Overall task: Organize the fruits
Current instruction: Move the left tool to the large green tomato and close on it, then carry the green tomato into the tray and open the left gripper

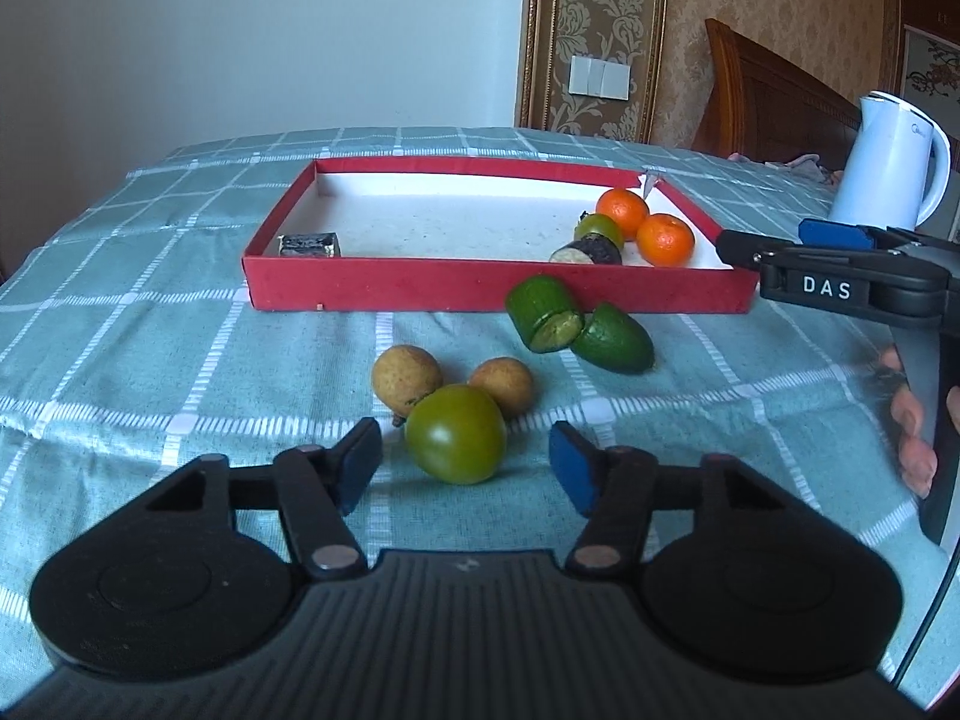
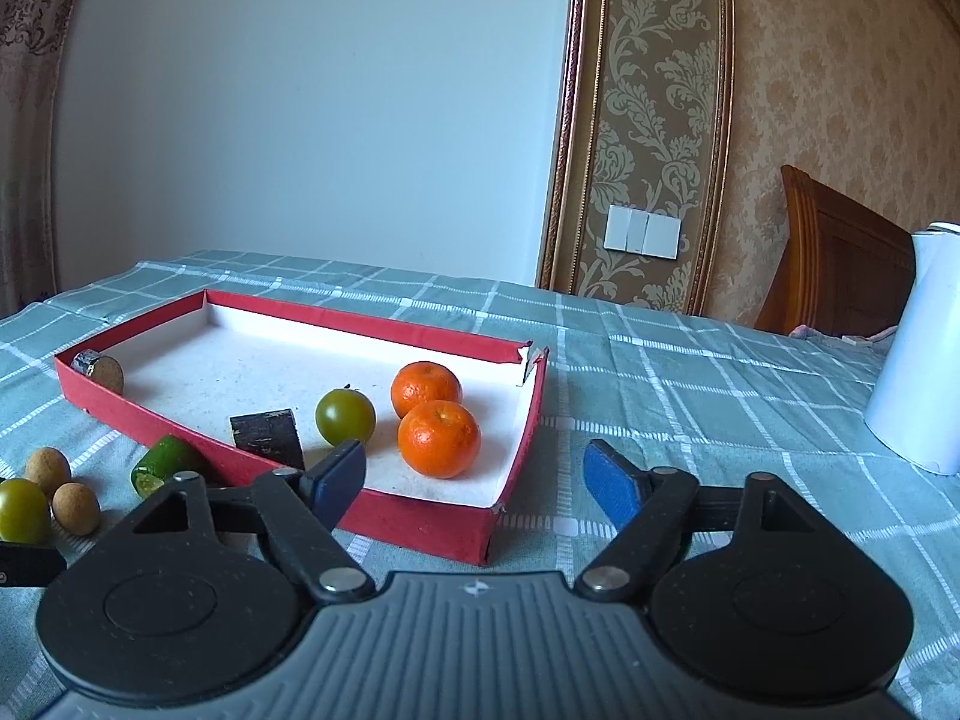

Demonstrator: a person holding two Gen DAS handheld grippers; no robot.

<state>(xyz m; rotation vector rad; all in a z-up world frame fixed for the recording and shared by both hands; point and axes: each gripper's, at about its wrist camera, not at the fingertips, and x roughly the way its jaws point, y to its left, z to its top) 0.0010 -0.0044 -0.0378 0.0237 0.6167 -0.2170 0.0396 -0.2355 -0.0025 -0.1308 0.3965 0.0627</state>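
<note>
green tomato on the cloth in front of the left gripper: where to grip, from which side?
Grip the green tomato across its widest middle, coming from the near side along the left gripper line. It is round and smooth, so a pinch higher up could slip. Its sides are free, but two longans touch it behind, so keep the pads short of them.

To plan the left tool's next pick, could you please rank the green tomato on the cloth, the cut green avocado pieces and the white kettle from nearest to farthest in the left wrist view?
1. Round green tomato: between the left tool's open pads.
2. Cut green avocado pieces: ahead, before the red tray.
3. White plastic kettle: far right.
</note>
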